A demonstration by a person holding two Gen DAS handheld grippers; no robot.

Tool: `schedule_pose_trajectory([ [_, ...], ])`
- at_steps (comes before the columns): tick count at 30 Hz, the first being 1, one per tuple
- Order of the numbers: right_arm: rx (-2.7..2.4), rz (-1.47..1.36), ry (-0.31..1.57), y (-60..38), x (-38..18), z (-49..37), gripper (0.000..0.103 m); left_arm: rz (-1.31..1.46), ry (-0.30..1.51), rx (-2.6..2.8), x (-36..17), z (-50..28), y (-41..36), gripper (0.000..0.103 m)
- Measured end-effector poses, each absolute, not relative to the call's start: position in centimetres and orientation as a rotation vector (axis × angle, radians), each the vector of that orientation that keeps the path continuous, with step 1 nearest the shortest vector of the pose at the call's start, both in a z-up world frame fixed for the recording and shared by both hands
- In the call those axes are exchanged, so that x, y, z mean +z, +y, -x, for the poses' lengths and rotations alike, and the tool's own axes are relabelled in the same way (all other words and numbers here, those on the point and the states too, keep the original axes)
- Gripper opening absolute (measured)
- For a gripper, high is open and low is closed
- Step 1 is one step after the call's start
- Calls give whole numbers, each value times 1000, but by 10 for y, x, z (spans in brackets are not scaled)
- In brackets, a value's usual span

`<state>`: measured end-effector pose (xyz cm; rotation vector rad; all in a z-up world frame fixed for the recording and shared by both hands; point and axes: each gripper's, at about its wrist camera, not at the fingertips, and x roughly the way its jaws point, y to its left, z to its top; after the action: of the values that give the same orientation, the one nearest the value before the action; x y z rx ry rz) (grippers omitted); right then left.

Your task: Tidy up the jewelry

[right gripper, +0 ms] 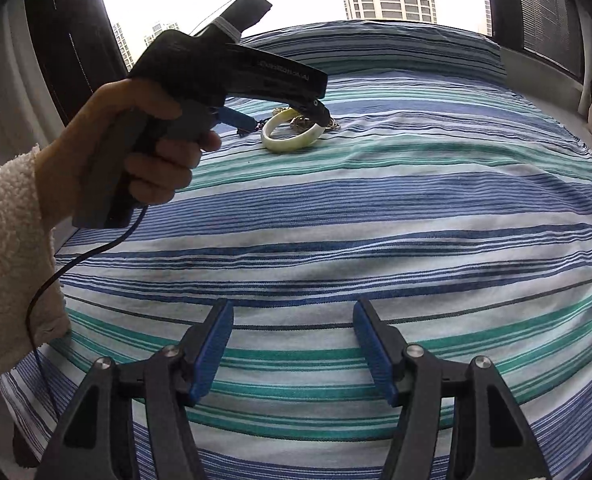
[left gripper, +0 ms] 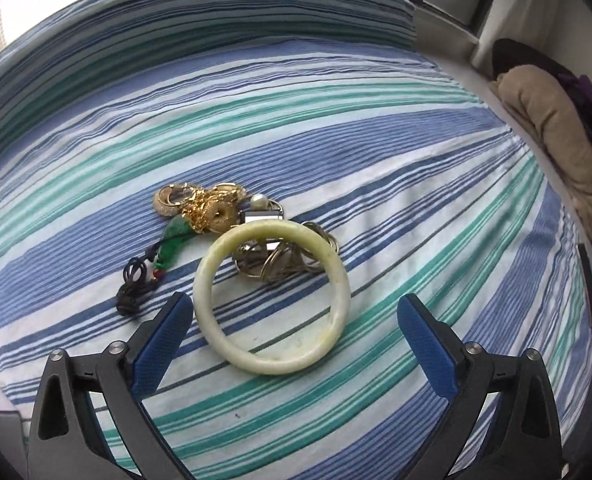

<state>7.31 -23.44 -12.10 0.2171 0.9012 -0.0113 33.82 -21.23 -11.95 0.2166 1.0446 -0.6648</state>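
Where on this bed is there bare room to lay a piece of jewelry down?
Plenty of bare sheet lies between the right gripper and the bangle, and right of the bangle toward the folded towel. It is crowded behind the bangle, where the gold pieces, rings and green pendant pile together, with the left gripper open around the bangle.

Black tongs (right gripper: 291, 354), blue ribbed pads (right gripper: 211, 354), silver screws, cream fleece sleeve (right gripper: 11, 248)

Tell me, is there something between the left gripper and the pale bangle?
Nothing visible blocks it. The left gripper is open, its fingers either side of the pale bangle on the striped sheet; the jewelry pile lies beyond.
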Motion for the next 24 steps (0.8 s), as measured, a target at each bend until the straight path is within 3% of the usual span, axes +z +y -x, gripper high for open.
schedule_pose_trajectory([
  [3, -6, -226, 899, -236, -122, -73, 64, -255, 1060, -640, -128, -342, -223, 99],
  [6, -2, -235, 896, -237, -122, -72, 64, -314, 991, -580, -128, -339, -225, 82],
  [12, -2, -234, 896, -239, -122, -72, 64, -301, 1012, -530, -121, -317, -199, 82],
  [24, -1, -209, 933, -237, -121, -72, 64, -353, 1128, -399, -121, -196, -56, 82],
])
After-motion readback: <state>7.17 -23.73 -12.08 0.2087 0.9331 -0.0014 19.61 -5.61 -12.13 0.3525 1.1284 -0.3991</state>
